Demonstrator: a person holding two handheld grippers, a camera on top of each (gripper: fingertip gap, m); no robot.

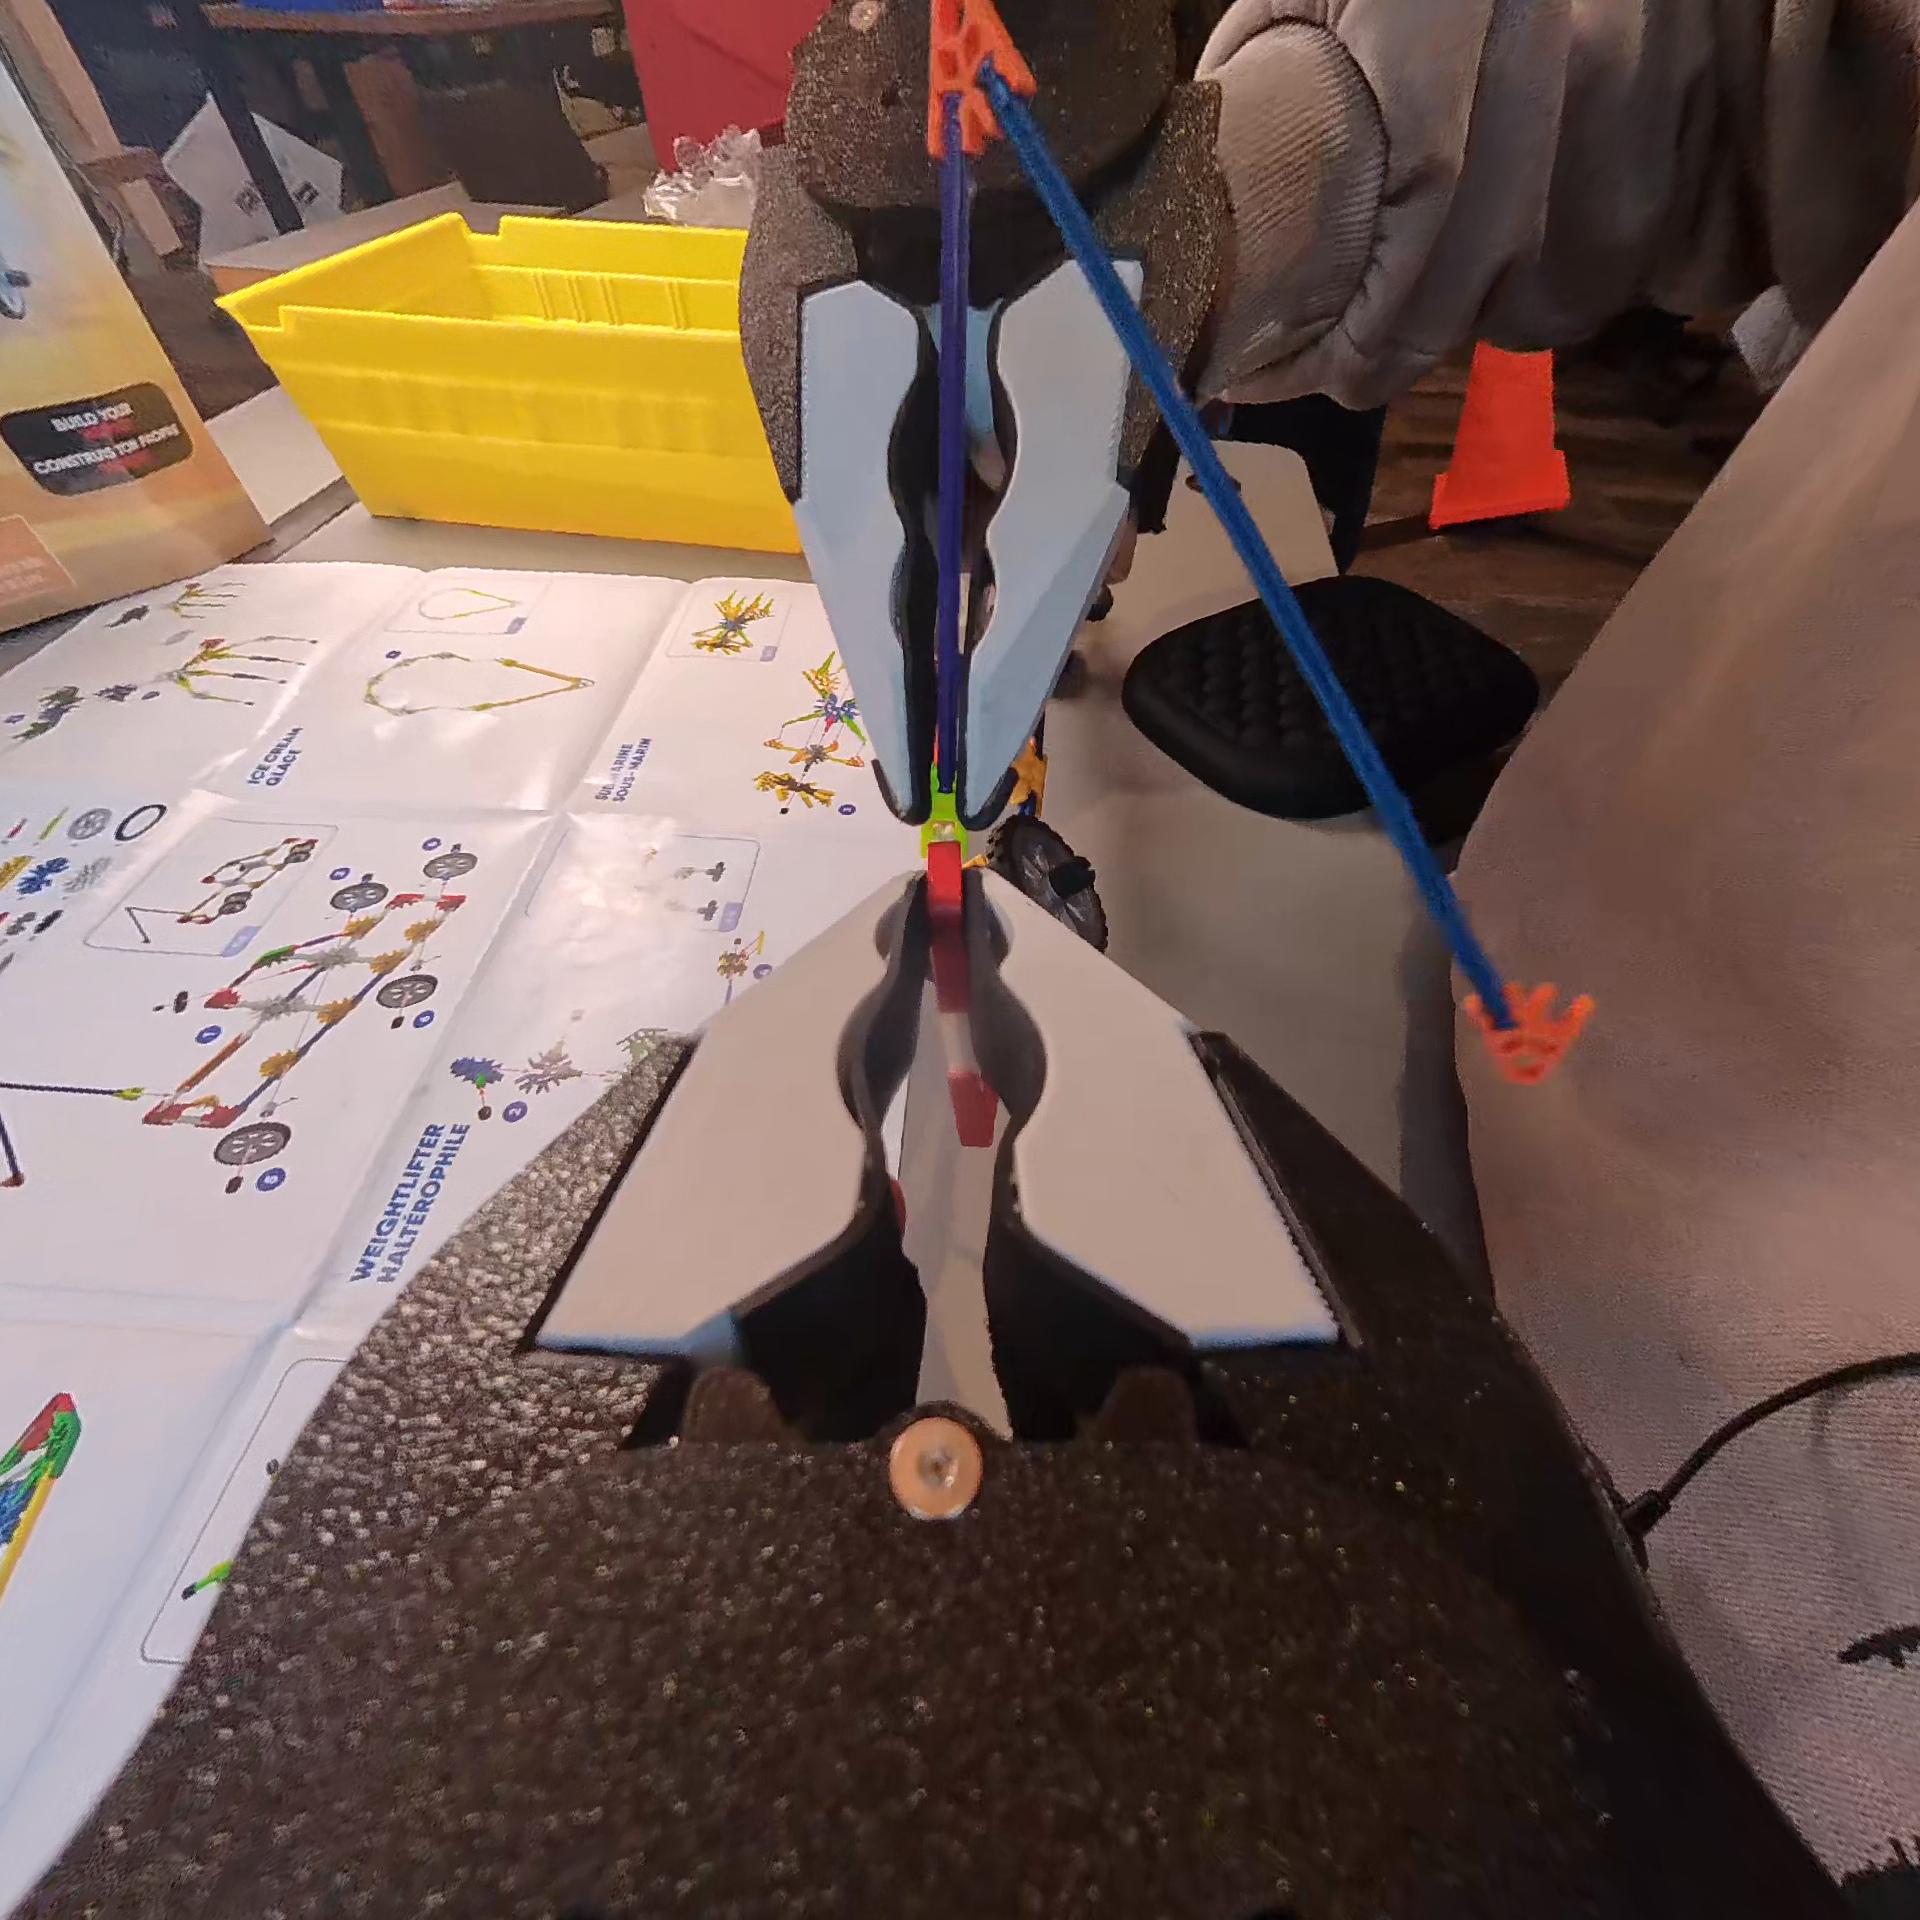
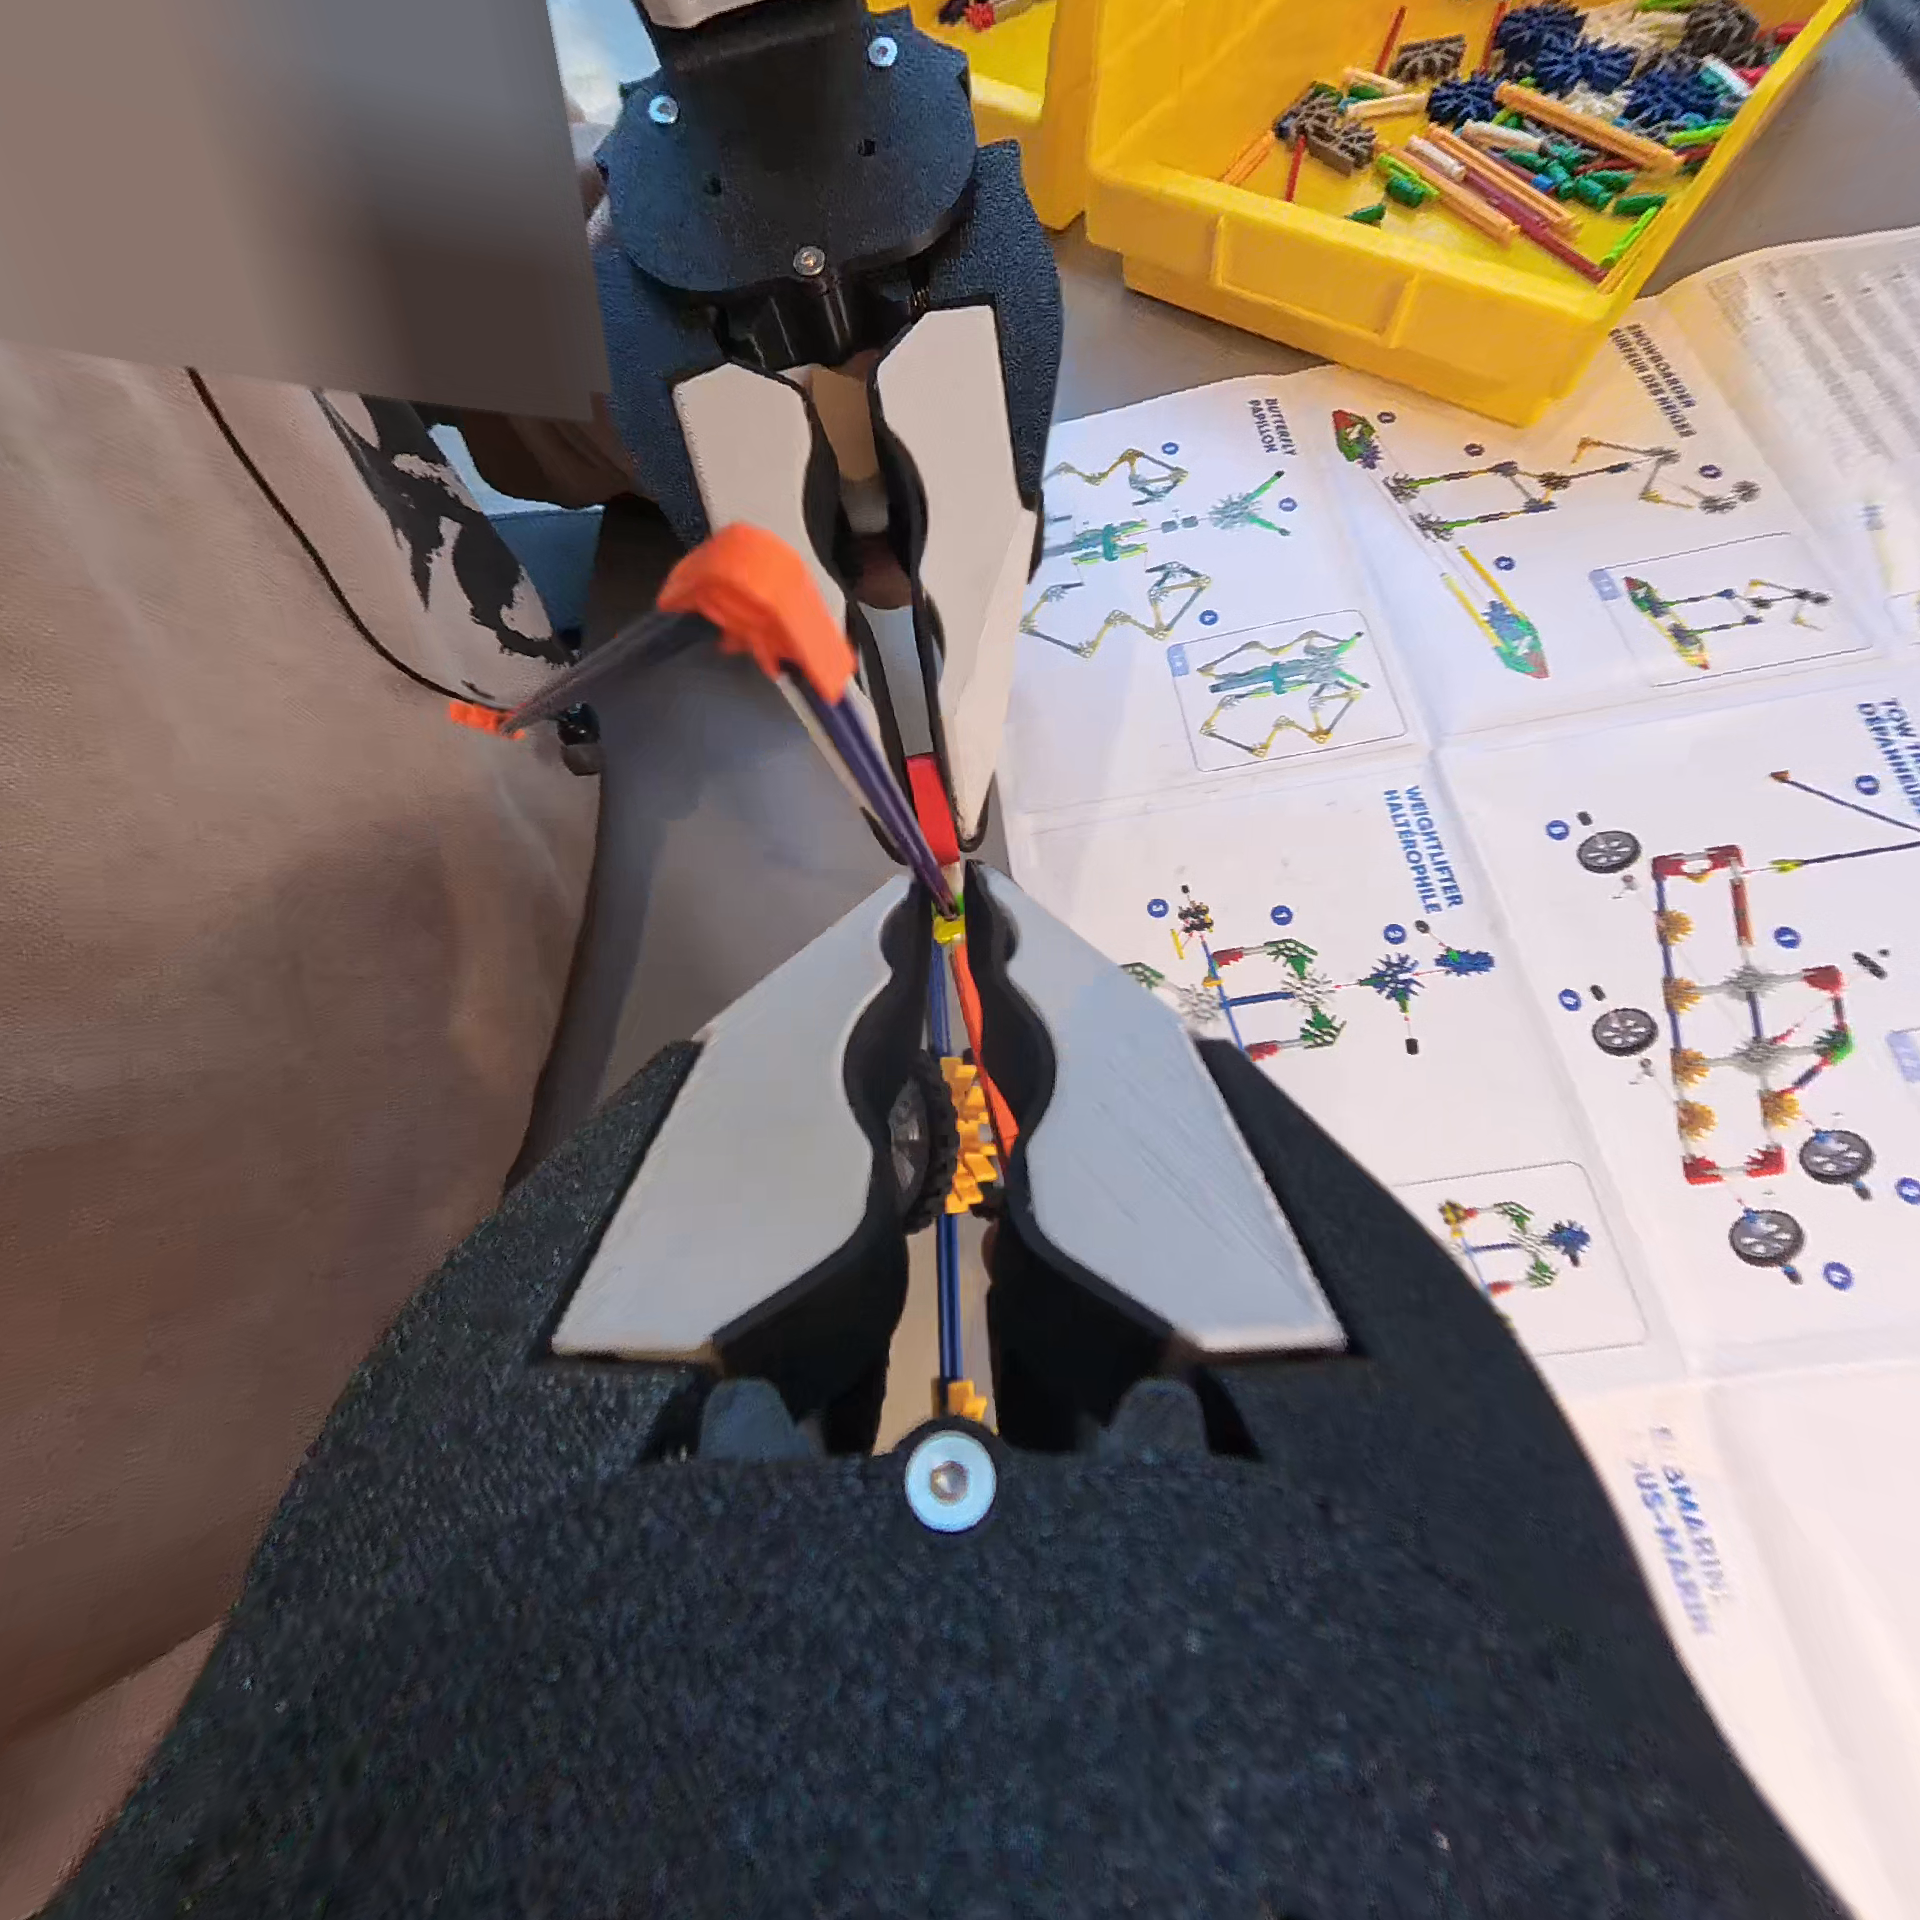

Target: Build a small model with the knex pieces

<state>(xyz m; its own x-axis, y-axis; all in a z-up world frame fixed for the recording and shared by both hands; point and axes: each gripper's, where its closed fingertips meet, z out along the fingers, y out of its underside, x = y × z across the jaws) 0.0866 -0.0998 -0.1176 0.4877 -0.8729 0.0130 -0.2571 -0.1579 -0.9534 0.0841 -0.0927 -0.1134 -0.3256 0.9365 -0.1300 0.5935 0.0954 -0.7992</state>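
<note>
My left gripper (image 1: 940, 883) is shut on a red connector (image 1: 948, 925). My right gripper (image 1: 940, 805) faces it tip to tip and is shut on a dark blue rod (image 1: 951, 468) that ends in a green connector (image 1: 943, 831) touching the red one. An orange connector (image 1: 971, 73) tops that rod, and a second blue rod (image 1: 1247, 540) slants from it to another orange connector (image 1: 1527, 1034). In the right wrist view my right gripper (image 2: 945, 883) meets the left gripper (image 2: 935, 826) and its red connector (image 2: 928, 805). A black wheel (image 2: 914, 1138) with yellow connectors hangs below.
A folded instruction sheet (image 1: 416, 831) covers the table. A yellow bin (image 2: 1299, 270) with several loose rods and connectors stands at its far side. A printed box (image 1: 83, 416), a black cushion (image 1: 1330, 696) and an orange cone (image 1: 1501, 436) are nearby. A person's beige clothing (image 2: 208, 935) is beside the grippers. My two grippers' fingertips are within a few centimetres of each other.
</note>
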